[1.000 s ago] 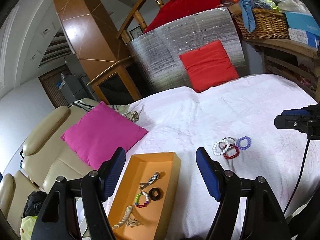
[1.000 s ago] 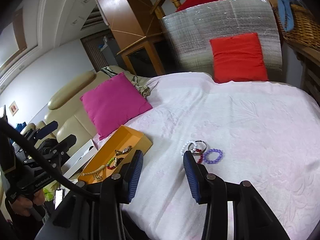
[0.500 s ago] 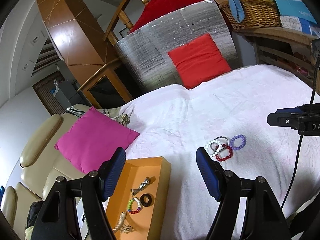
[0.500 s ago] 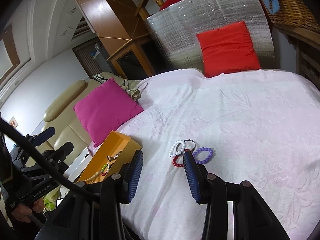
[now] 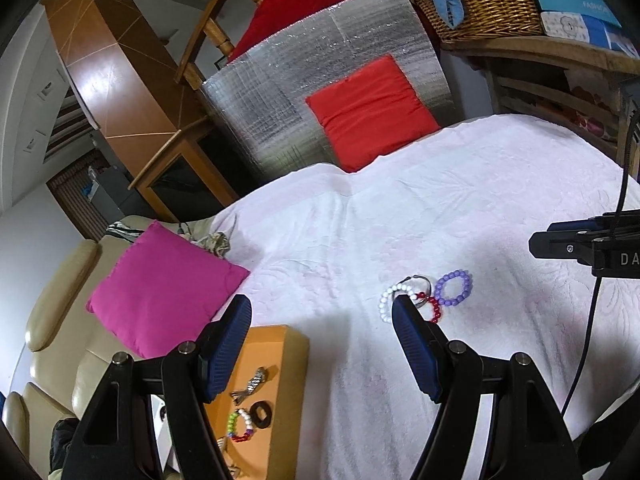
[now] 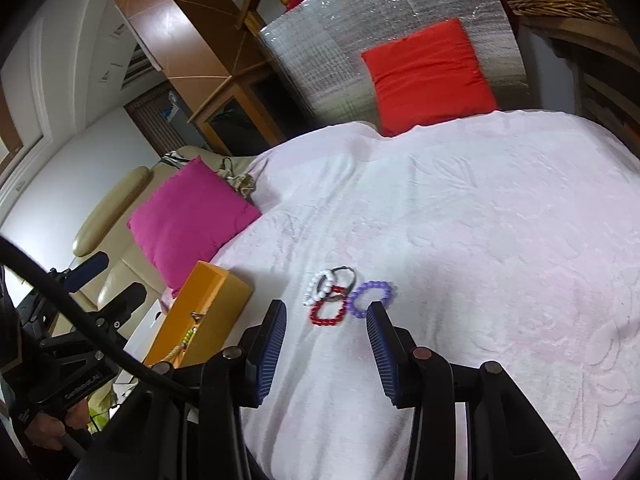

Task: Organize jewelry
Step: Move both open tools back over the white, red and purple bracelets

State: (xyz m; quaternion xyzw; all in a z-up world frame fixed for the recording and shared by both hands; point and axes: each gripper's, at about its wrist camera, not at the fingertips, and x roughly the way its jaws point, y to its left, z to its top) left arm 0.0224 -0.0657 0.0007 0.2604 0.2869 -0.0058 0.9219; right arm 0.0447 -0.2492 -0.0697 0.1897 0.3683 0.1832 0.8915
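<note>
Orange tray [image 5: 280, 364] at blanket [image 6: 480, 240] edge holds some jewelry; we see four bracelets [image 6: 334, 294] bunched on the blanket ahead of right gripper [image 6: 326, 320]. Left gripper [image 5: 322, 316] and right both open, empty.

Left gripper [image 5: 322, 316] open, empty; right gripper [image 6: 326, 322] open, empty.

Four bracelets are counted on the white cover [image 6: 480, 240]: one white bead bracelet [image 6: 318, 286], one red [image 6: 326, 314], one purple [image 6: 370, 298] and one thin metal ring [image 6: 346, 276]. One orange tray [image 5: 286, 400] is seen. Two cushions are counted, one pink [image 5: 164, 288] and one red [image 5: 372, 112]. One wicker basket [image 5: 488, 8] is seen.
</note>
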